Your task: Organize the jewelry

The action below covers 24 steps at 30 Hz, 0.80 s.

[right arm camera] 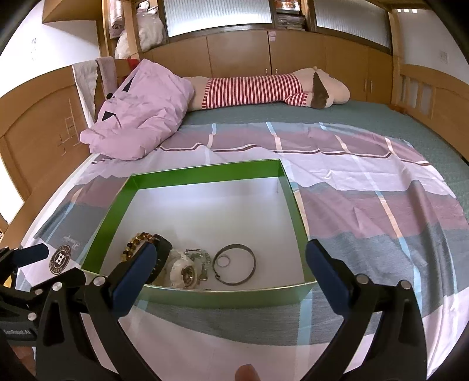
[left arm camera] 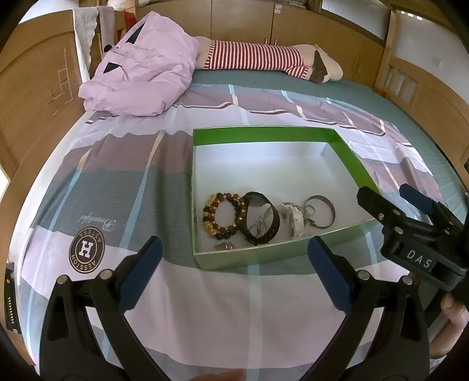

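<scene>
A: Where's the jewelry?
B: Along the green box's [left arm camera: 265, 258] near edge, left to right: beaded bracelet [left arm camera: 224, 215], black band [left arm camera: 261, 218], white watch [left arm camera: 296, 218], metal bangle [left arm camera: 321, 211].
A: Grippers?
B: Left gripper [left arm camera: 234, 277], right gripper [right arm camera: 228, 280]: both spread wide, holding nothing.

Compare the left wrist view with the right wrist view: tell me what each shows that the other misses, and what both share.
Only the left wrist view shows the bead bracelet in full, the black strap whole, and the right gripper from outside. Only the right wrist view shows the small ring lying inside the metal bangle, plus the frosted windows. Both share the green box, pink pillow and striped plush.
</scene>
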Each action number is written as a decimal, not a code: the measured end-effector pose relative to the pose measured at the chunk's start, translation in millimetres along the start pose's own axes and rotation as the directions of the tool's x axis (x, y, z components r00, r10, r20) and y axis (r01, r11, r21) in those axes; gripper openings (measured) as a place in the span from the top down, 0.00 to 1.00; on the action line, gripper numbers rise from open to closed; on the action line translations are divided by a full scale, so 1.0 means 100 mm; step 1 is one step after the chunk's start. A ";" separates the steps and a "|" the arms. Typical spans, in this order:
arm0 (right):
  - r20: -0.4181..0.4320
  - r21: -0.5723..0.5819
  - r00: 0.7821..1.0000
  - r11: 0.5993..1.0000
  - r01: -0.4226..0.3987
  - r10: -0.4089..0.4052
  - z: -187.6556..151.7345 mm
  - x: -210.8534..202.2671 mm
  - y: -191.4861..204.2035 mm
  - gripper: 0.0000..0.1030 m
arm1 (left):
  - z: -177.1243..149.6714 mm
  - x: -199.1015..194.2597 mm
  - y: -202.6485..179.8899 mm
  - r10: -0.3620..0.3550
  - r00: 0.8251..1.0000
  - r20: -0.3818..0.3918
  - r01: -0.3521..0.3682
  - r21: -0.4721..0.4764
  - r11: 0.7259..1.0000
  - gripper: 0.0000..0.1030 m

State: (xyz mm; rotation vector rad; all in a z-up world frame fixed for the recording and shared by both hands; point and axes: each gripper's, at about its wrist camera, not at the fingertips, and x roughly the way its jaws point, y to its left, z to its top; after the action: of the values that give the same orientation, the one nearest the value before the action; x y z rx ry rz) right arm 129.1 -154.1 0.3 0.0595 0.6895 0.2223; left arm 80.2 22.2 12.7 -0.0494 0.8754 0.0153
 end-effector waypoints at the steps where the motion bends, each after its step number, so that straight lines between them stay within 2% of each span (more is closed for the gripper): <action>1: 0.000 0.002 1.000 1.000 0.002 -0.002 0.00 0.00 0.00 0.01 | 0.00 0.00 -0.01 0.000 1.000 -0.001 0.000 0.003 1.000 0.02; 24: -0.016 -0.005 1.000 1.000 -0.003 0.003 -0.03 0.03 0.02 0.01 | -0.01 0.00 -0.04 -0.003 1.000 -0.005 0.003 0.002 1.000 0.02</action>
State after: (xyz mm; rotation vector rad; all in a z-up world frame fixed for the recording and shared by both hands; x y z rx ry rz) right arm 129.6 -151.4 -3.4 0.0543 0.7045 0.2272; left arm 79.6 18.6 12.1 -0.0488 0.8800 0.0115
